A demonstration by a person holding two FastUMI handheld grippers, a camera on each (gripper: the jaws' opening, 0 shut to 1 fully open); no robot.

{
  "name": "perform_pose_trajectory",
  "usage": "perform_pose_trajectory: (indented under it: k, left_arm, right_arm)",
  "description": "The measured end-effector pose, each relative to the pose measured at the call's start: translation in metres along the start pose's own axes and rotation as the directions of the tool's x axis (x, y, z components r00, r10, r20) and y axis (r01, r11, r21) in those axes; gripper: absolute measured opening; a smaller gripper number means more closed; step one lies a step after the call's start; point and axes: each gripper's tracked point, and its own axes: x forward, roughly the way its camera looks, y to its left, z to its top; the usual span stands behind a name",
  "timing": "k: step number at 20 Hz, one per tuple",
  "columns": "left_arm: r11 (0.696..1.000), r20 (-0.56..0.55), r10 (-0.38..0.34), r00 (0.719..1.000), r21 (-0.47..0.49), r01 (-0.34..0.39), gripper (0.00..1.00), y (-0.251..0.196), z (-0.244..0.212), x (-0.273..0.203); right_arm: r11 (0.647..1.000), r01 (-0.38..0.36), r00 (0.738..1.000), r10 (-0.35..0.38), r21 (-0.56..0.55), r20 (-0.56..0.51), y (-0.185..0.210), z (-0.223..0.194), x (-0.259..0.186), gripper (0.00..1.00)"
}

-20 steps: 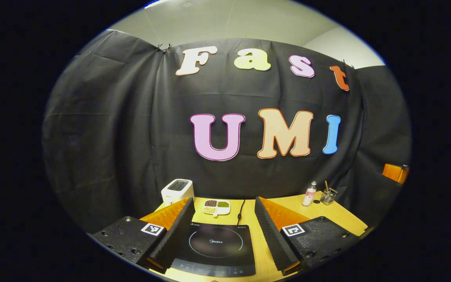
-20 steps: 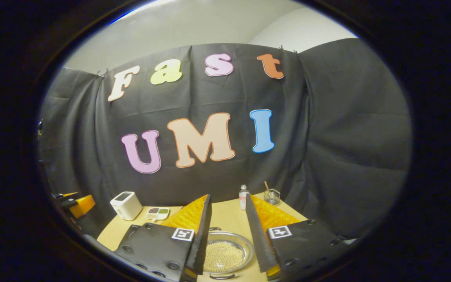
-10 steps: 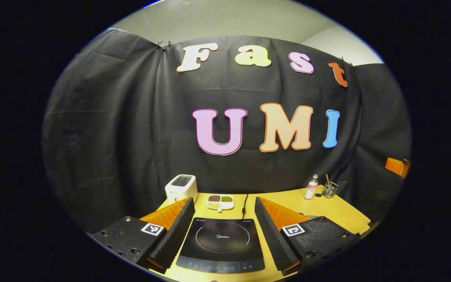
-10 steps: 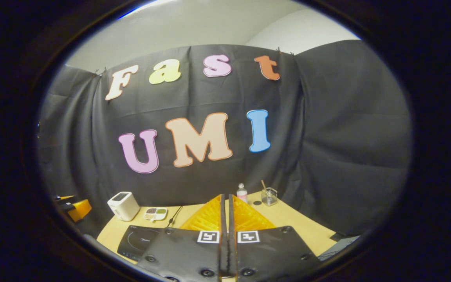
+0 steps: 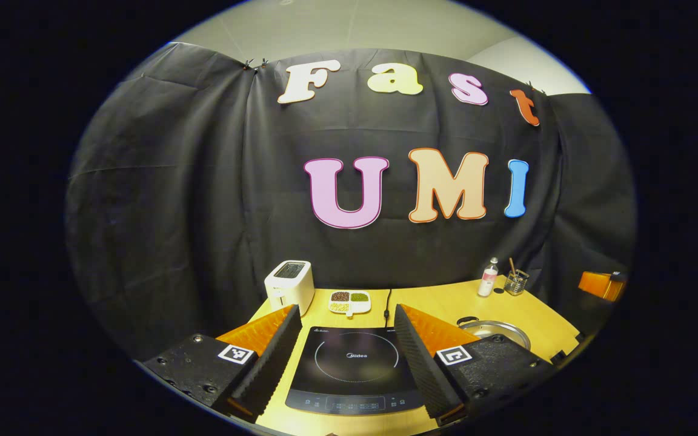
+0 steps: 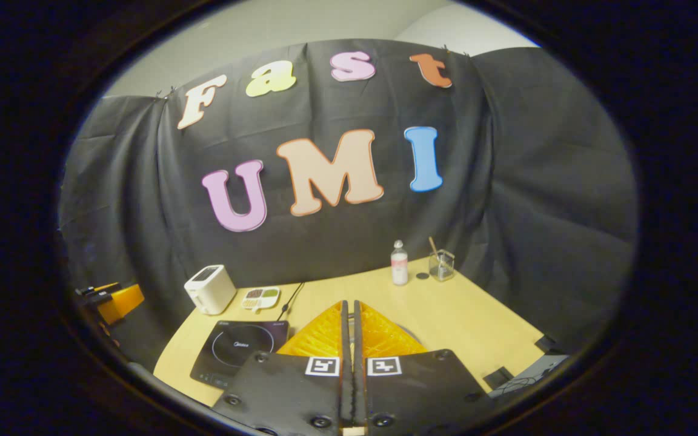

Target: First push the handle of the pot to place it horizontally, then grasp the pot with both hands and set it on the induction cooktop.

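The right gripper [image 6: 349,309] has risen, jaws clenched empty; the left gripper [image 5: 344,315] gapes, pot [image 5: 494,330] at three o'clock

- The flat black glass induction cooktop [image 5: 352,369] on the yellow wooden bench [image 5: 440,303] carries a pale brand word, "Midea", in the middle of its printed ring, as seen in the left gripper view.
- A small pale mark sits in each far corner of that cooktop; both are too small to read.
- The row of pale control symbols along its near edge is too fine to make out.
- In the right gripper view the same cooktop [image 6: 240,354] shows the centre word only as a blur.
- Each tool body bears a square black-and-white coded marker [image 5: 235,354], a pattern, not letters.
- The small clear bottle [image 6: 398,270] has a pinkish label that cannot be read.
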Motion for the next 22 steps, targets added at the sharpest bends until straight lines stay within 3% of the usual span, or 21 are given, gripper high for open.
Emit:
perform_pose_trajectory:
  k: [6, 7, 8, 11, 12, 13, 16, 17, 18, 22]
  left_arm:
    - [1.000, -0.012, 0.020, 1.000, 0.002, -0.020, 0.94, 0.006, -0.005, 0.009]
    - [1.000, -0.014, 0.021, 1.000, -0.002, -0.021, 0.89, 0.006, -0.005, 0.009]
    - [1.000, -0.020, 0.022, 1.000, -0.004, -0.022, 0.94, 0.006, -0.007, 0.010]
    - [1.000, -0.036, 0.028, 0.999, 0.010, -0.027, 0.89, 0.003, -0.010, 0.017]
    - [0.999, -0.040, 0.032, 0.999, 0.017, -0.031, 0.94, 0.004, -0.010, 0.017]
    - [0.999, -0.040, 0.036, 0.999, 0.024, -0.035, 0.89, 0.002, -0.009, 0.018]
    - [0.998, -0.035, 0.045, 0.998, 0.034, -0.044, 0.89, -0.003, -0.006, 0.022]
    - [0.998, -0.033, 0.047, 0.998, 0.034, -0.046, 0.94, -0.004, -0.004, 0.022]
    - [0.998, -0.034, 0.048, 0.998, 0.034, -0.047, 0.89, -0.006, -0.004, 0.022]
    - [0.997, -0.048, 0.065, 0.997, 0.032, -0.063, 0.93, -0.011, -0.007, 0.029]
  right_arm:
    - [0.999, -0.025, 0.987, 0.022, -0.019, -0.159, 0.005, -0.064, 0.008, 0.03]
    - [0.999, -0.030, 0.983, 0.027, -0.017, -0.183, 0.005, -0.072, 0.010, 0.02]
    - [0.999, -0.037, 0.978, 0.034, -0.011, -0.204, 0.005, -0.078, 0.012, 0.02]
    - [0.998, -0.057, 0.957, 0.054, -0.001, -0.286, 0.007, -0.106, 0.015, 0.02]
    - [0.998, -0.063, 0.946, 0.065, 0.016, -0.318, 0.007, -0.116, 0.017, 0.02]
    - [0.997, -0.070, 0.933, 0.079, 0.039, -0.350, 0.008, -0.126, 0.019, 0.03]
    - [0.992, -0.086, 0.882, 0.117, 0.089, -0.456, 0.011, -0.156, 0.018, 0.00]
    - [0.989, -0.091, 0.858, 0.137, 0.116, -0.496, 0.013, -0.167, 0.018, 0.03]
    - [0.985, -0.092, 0.832, 0.158, 0.148, -0.532, 0.016, -0.178, 0.017, 0.03]
    - [0.978, -0.079, 0.739, 0.188, 0.193, -0.647, 0.014, -0.212, 0.014, 0.03]
